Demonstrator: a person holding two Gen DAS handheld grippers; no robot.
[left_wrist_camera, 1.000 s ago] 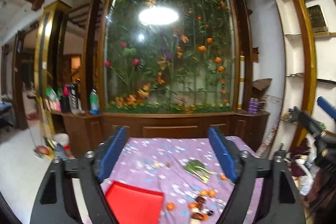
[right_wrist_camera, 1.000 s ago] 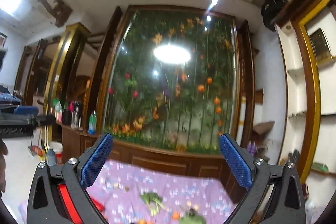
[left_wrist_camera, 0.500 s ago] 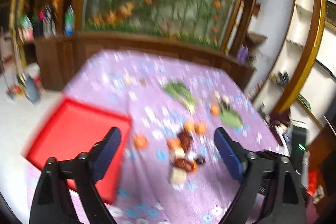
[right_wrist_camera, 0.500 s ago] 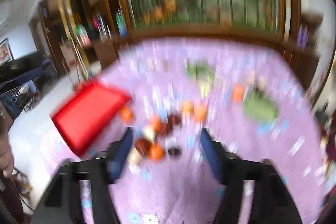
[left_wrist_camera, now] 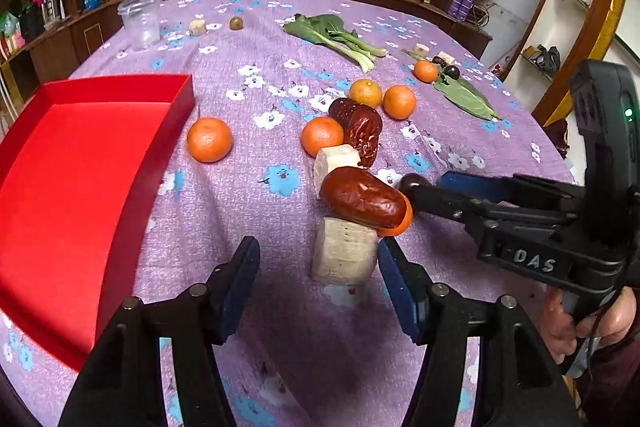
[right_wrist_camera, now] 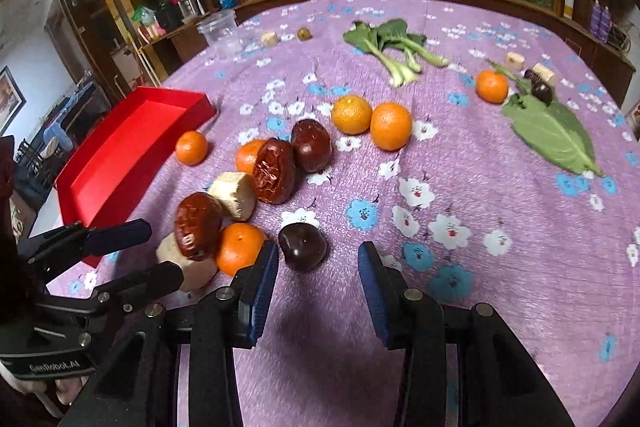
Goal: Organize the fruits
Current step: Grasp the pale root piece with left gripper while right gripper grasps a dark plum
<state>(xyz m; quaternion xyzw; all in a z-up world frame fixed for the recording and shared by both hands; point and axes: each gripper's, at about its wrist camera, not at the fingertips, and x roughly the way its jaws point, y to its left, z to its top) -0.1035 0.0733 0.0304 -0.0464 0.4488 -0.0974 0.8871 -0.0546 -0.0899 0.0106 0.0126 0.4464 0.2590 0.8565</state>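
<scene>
Several oranges, red dates and pale root pieces lie on the purple flowered cloth. My left gripper (left_wrist_camera: 318, 267) is open, low over the cloth, with a pale root piece (left_wrist_camera: 344, 253) just ahead between its fingers and a red date (left_wrist_camera: 362, 199) lying on it. My right gripper (right_wrist_camera: 316, 267) is open, with a dark plum (right_wrist_camera: 302, 247) by its left finger and an orange (right_wrist_camera: 238, 247) just left. The red tray (left_wrist_camera: 80, 179) is empty at the left; it also shows in the right wrist view (right_wrist_camera: 128, 147).
Bok choy (left_wrist_camera: 340, 39) and a green leaf (right_wrist_camera: 552, 135) lie farther back. A clear plastic cup (left_wrist_camera: 140, 21) stands at the far left. More oranges (right_wrist_camera: 390, 126) sit mid-table. The right gripper (left_wrist_camera: 520, 215) shows at the right of the left wrist view. A wooden cabinet borders the table.
Both grippers have tilted down from facing the plant wall and dropped close to the cloth, side by side at the near fruit cluster. Both stay open.
</scene>
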